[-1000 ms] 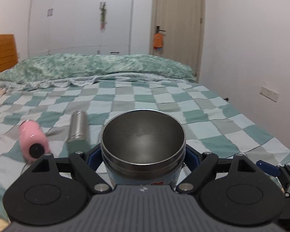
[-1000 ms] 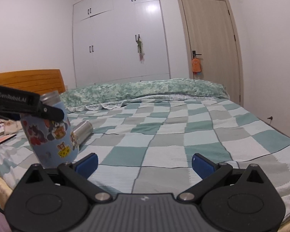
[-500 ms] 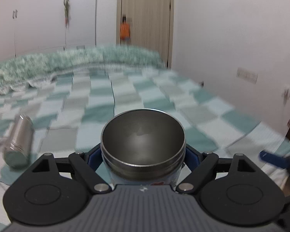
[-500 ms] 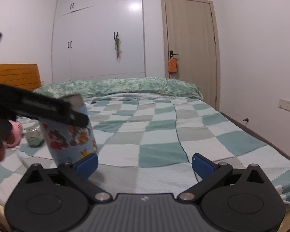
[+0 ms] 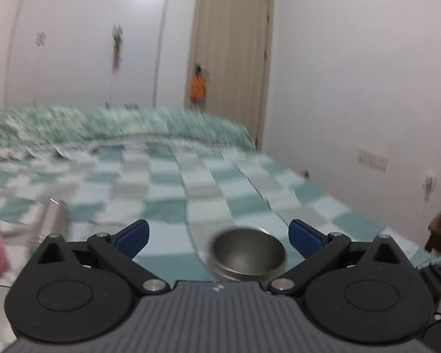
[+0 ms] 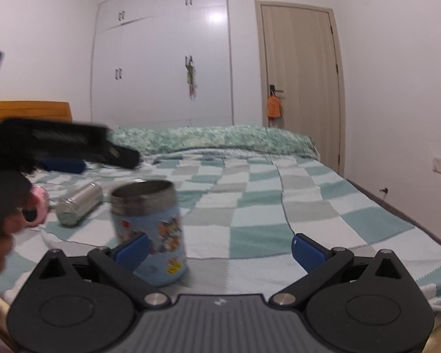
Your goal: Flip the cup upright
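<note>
The blue cartoon-printed steel cup stands upright on the checked bedspread, mouth up. In the left wrist view its steel rim shows low between the blue pads, which stand wide apart and clear of it. My left gripper is open and empty; its black body hovers above and left of the cup in the right wrist view. My right gripper is open and empty, its left pad in front of the cup.
A steel bottle lies on its side left of the cup, with a pink bottle beyond it. Pillows, a wooden headboard, wardrobe and door stand behind. The bed's right edge drops off.
My left gripper opened and let go of the cup, then lifted up and back. The cup now stands free on the bed. The right gripper stays open, shifted slightly.
</note>
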